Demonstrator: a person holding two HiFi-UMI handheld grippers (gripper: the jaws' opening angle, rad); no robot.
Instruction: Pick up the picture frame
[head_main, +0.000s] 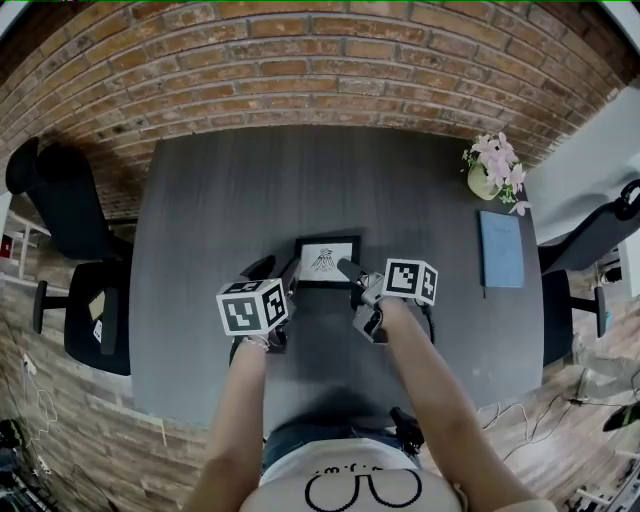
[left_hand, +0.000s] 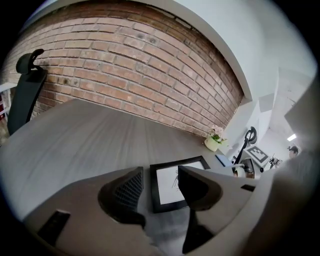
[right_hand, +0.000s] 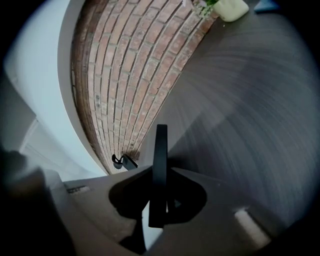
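No readable text; shirt print (head_main: 362, 487) too small.

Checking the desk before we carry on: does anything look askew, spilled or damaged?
Nothing stands out. The picture frame looks intact, one edge clamped in the right gripper; the left gripper is open and empty. The flower pot stands upright and the blue notebook lies flat on the table.

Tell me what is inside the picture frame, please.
Inside the picture frame is a white sheet with a small dark line drawing. The right gripper, shut on the frame's right edge, covers part of the sheet there. The drawing's subject is too small to tell.
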